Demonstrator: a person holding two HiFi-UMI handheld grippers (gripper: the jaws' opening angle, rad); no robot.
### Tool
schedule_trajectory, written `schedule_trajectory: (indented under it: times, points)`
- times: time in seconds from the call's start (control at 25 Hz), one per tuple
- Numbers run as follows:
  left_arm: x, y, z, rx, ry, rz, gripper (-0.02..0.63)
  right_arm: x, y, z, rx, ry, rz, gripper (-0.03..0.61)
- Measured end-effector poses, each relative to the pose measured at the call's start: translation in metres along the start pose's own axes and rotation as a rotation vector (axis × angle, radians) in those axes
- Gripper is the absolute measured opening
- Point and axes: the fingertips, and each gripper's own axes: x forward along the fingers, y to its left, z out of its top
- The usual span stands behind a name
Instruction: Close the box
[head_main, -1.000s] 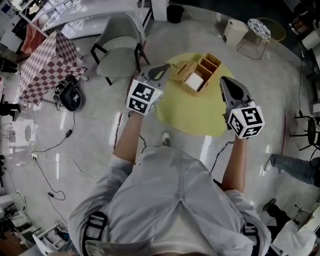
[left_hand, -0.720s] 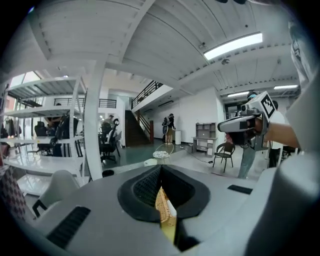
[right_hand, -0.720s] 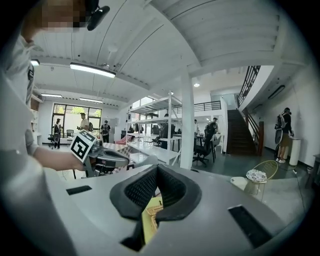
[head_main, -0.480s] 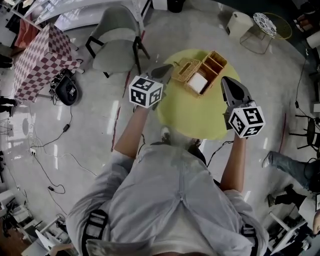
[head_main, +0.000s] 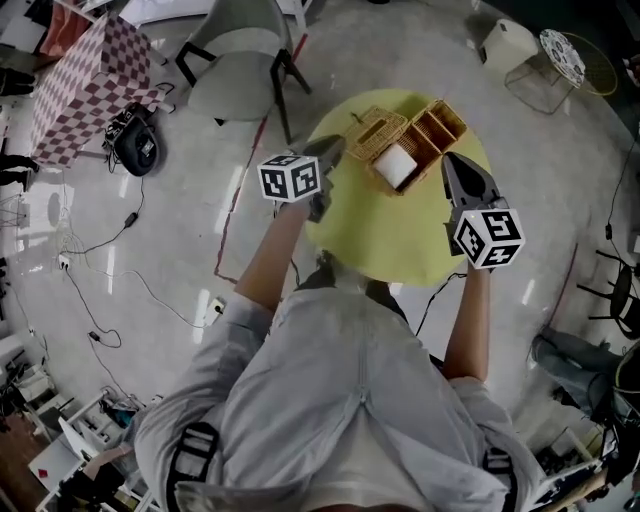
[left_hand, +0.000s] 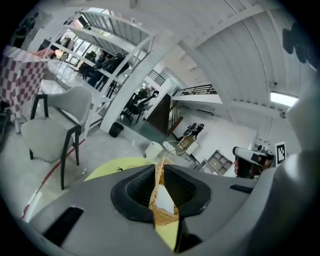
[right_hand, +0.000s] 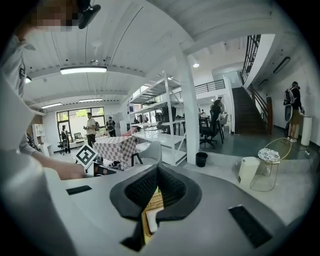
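Note:
A wicker box (head_main: 432, 128) stands on the round yellow table (head_main: 400, 235), its lid (head_main: 378, 135) swung open to the left and a white block (head_main: 396, 165) inside. My left gripper (head_main: 330, 152) hovers just left of the lid. Its jaws are starting to open from a thin slit, with nothing between them. My right gripper (head_main: 452, 162) is at the box's right side, shut and empty. In the left gripper view the left gripper (left_hand: 158, 167) shows the box (left_hand: 162, 200) through its slit. The right gripper (right_hand: 157, 171) also points at the box (right_hand: 152, 205).
A grey chair (head_main: 235, 85) stands left of the table, with a checkered cloth table (head_main: 85, 85) and a black device (head_main: 135, 150) on the floor beyond. Cables (head_main: 100, 290) trail over the floor. A white bin (head_main: 505, 45) and a wire side table (head_main: 560, 60) are at the back right.
The head view has shifted, so the table sits lower and more central. My left gripper has turned at the wrist and stays beside the lid. The right gripper has barely moved.

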Motion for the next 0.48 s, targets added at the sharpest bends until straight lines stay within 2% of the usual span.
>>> schedule_trajectory:
  times: [0.08,0.36,0.48]
  points:
    - [0.010,0.015,-0.015,-0.047,0.024,0.037,0.113,0.008,-0.007,-0.011,0.005,0.015,0.006,0.017]
    - [0.036,0.072,-0.063,-0.296,0.055,0.094,0.120,0.041,-0.010,-0.046,0.031,0.100,0.041,0.017]
    - [0.047,0.087,-0.085,-0.377,0.071,0.100,0.135,0.049,-0.009,-0.058,0.034,0.133,0.046,0.017]
